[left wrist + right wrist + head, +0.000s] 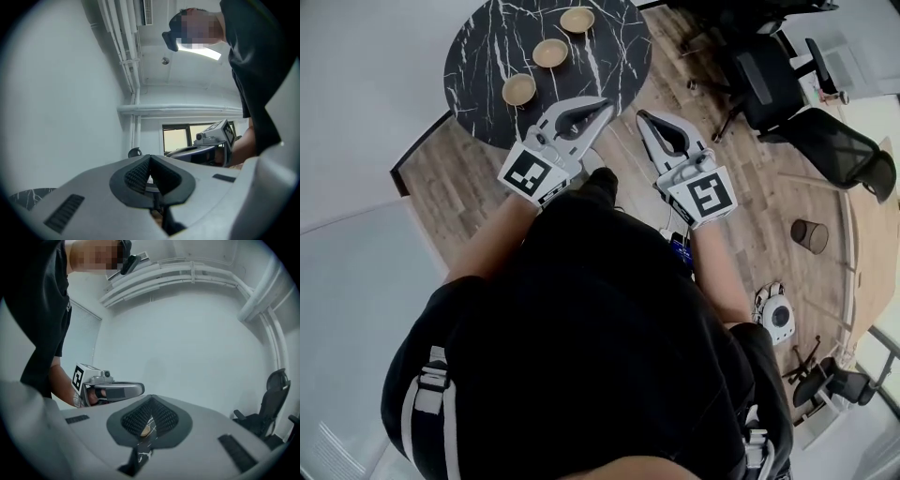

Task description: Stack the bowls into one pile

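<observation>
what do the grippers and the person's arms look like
The left gripper and right gripper match. Both are light grey plastic shells tapering to a point, with a dark teardrop-shaped cut-out and black ribbed pads. Each carries a white cube with black square markers at its rear. The person wears a black short-sleeved top, and the forearms are bare.

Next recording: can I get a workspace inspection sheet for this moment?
Surface: round black marble table.
Job's things: near bowl, middle bowl and far bowl sit apart in a row, none stacked.
Clutter: nothing seen.
Grippers: left gripper and right gripper are both shut, empty, and touch no bowl.
Cables: nothing seen.
Surroundings: wood floor, office chairs, bin.
</observation>
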A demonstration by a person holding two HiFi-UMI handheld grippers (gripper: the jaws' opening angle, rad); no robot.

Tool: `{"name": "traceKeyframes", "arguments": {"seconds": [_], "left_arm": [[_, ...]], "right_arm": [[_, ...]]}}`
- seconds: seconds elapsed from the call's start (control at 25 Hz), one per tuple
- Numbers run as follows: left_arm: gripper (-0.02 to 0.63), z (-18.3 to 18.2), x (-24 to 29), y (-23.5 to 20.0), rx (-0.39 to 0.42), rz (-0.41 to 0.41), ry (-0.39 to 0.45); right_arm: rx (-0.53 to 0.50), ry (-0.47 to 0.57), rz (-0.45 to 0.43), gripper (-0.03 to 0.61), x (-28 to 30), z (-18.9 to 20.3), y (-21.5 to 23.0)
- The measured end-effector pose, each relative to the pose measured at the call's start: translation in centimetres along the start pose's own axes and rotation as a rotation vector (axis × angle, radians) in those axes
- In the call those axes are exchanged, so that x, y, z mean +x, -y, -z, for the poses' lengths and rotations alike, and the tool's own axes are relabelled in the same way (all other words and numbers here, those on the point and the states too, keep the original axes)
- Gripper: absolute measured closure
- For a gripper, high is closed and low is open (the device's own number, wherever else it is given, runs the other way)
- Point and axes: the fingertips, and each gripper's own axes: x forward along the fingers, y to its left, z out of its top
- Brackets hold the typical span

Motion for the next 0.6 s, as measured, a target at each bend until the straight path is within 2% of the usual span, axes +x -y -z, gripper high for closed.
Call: {"name": "traceKeyframes", "arguments": {"seconds": [0.16, 0.6], "left_arm": [[0.609, 0.5, 1.3, -4.2, -0.015, -0.037, 0.013], [0.609, 2.8, 3.0, -17.2, 0.005, -0.127, 0.003]], "right_arm": [[-0.011, -0.022, -0.045, 0.586, 4.0, 0.3, 2.8], [-0.024, -0.115, -0.152, 0.586, 16.7, 0.8, 9.1]]}}
